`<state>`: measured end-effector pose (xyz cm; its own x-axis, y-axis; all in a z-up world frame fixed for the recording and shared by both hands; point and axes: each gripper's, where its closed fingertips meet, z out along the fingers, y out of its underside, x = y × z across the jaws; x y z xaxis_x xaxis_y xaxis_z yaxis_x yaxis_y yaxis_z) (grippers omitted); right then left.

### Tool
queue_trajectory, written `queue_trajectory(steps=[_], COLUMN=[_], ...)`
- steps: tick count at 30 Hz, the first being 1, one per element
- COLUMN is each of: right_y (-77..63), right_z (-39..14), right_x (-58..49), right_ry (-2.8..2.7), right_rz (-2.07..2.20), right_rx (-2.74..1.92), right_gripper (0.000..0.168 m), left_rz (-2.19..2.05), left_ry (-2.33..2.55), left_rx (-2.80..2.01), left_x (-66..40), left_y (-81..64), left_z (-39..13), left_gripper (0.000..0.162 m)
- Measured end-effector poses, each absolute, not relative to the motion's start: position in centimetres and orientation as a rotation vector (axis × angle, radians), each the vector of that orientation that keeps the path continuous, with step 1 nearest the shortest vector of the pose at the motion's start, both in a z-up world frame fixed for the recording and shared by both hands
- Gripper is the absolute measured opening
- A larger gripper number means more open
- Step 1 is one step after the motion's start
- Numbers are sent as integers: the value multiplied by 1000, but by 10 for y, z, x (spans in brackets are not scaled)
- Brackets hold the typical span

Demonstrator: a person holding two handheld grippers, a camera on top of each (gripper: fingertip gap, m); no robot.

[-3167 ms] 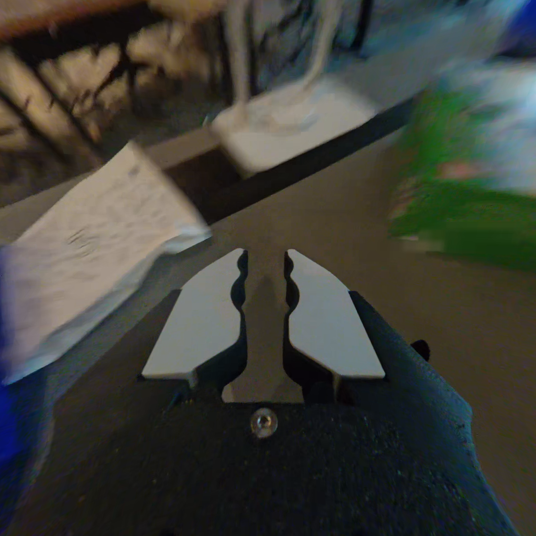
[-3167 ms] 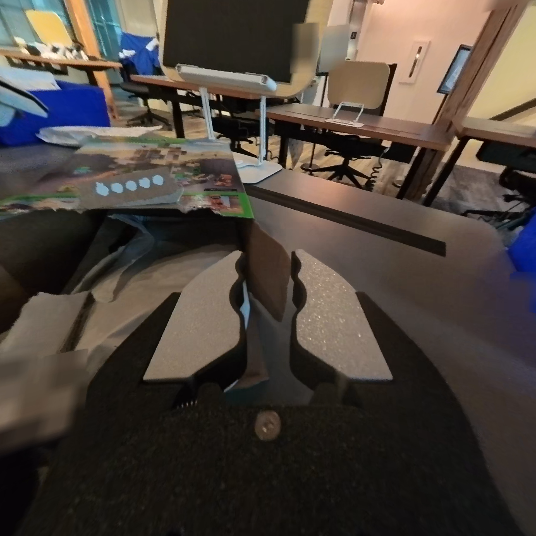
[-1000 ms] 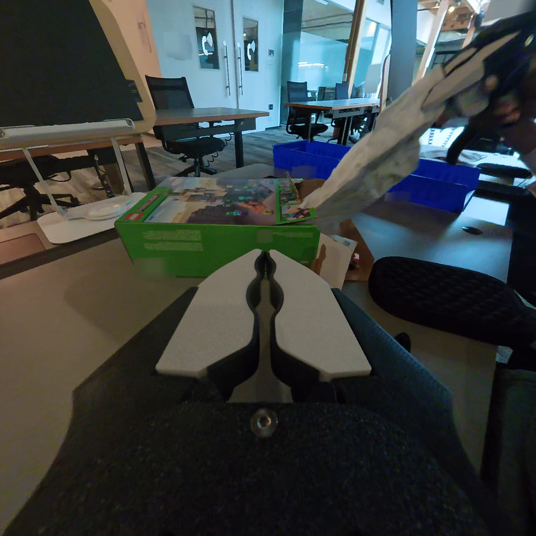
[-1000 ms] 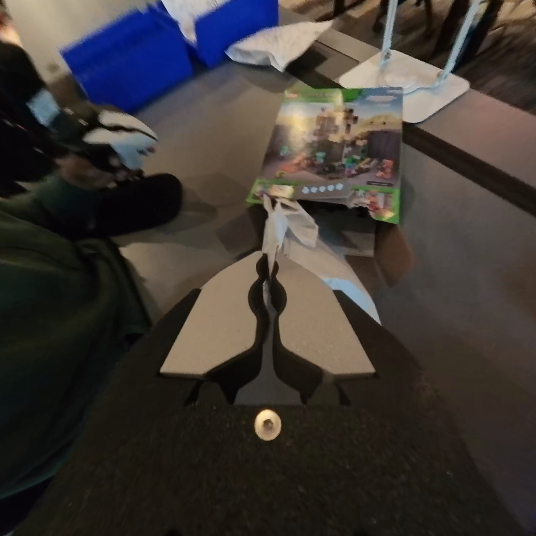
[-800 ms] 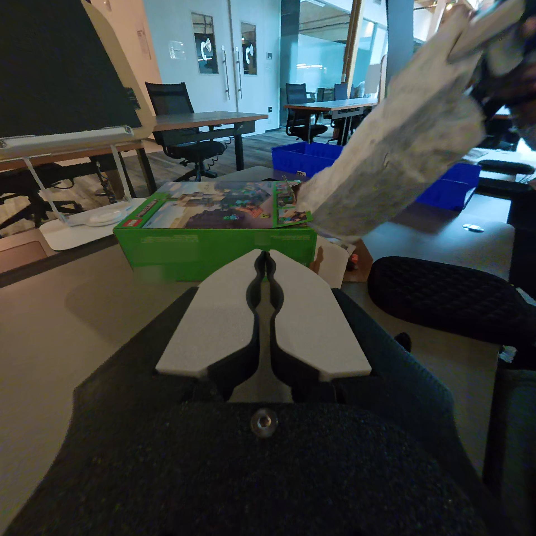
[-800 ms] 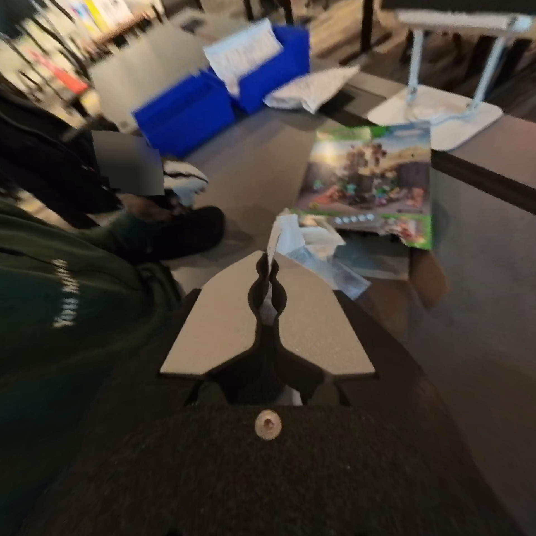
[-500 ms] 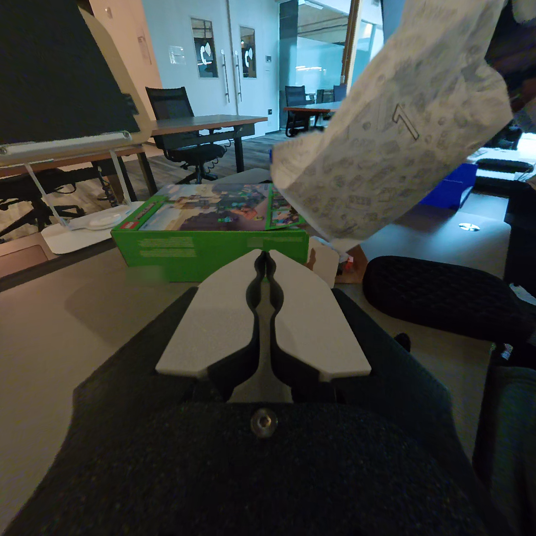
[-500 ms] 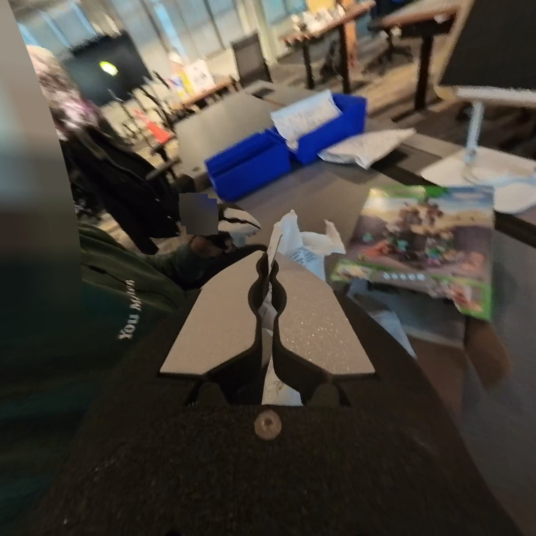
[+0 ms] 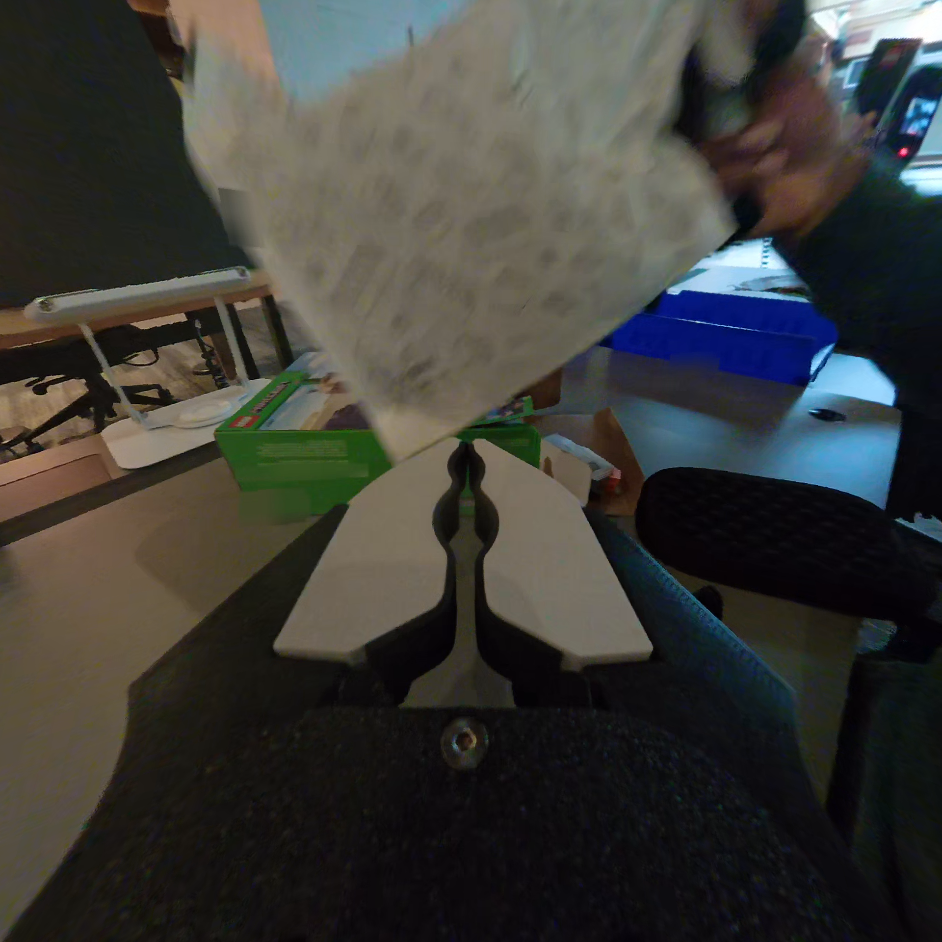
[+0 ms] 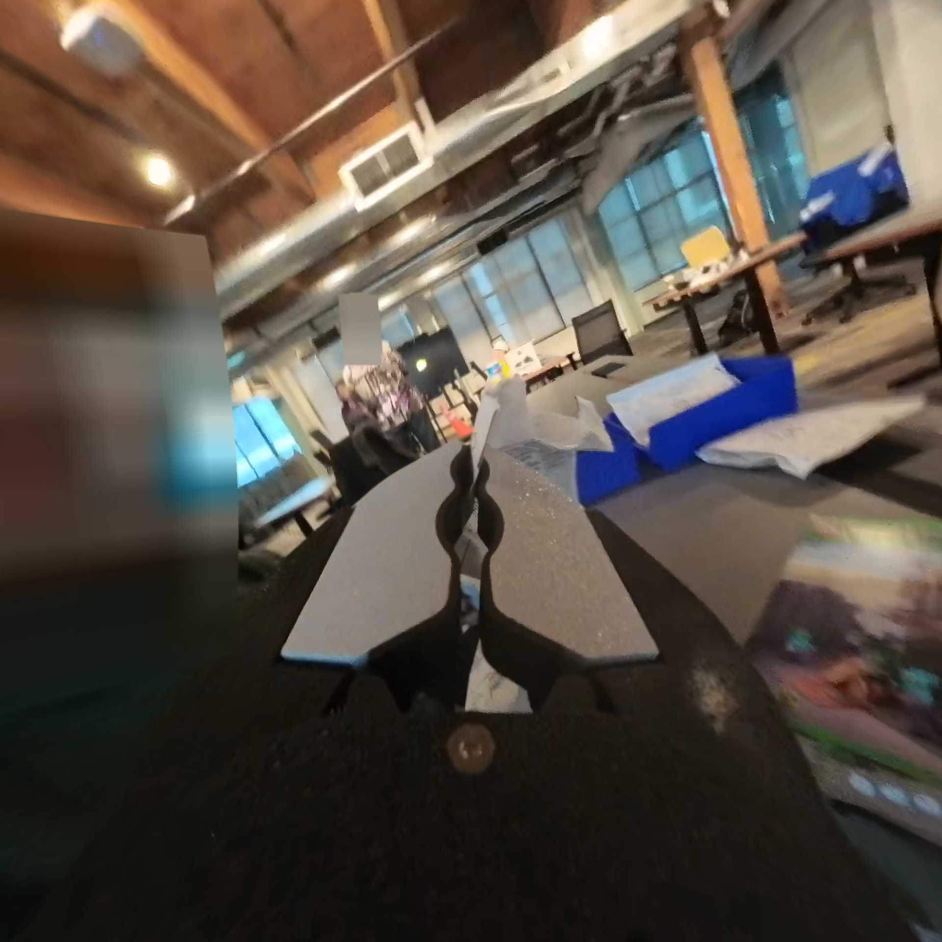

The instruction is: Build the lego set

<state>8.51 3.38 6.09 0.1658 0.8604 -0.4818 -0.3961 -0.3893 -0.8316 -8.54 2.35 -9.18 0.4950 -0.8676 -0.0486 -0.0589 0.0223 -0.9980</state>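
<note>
Left wrist view: blurred paper bag (image 9: 459,204) over box (image 9: 306,453).

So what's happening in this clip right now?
A person is unpacking a lego set. The right gripper is shut on a white paper bag, held up in the air over the green lego box on the table. The left gripper is shut and empty, low over the table near the box.

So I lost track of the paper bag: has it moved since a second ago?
Yes. The paper bag has swung up and leftward, now hanging over the green box.
</note>
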Motion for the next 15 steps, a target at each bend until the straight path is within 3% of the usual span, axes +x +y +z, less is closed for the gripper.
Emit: queue_trajectory(steps=[6,15], right_y=[108,108], right_z=[-47,-63], right_x=[98,103], right_ry=[-315,-593], right_rz=[1506,1180], right_rx=[-1569,-1548], right_gripper=[0,0], left_rz=[-722,-691], left_ry=[811,830], left_rx=[-1498,-1573], left_x=[-89,-64], left_y=[37,35], left_z=[-99,-116], left_gripper=[0,0])
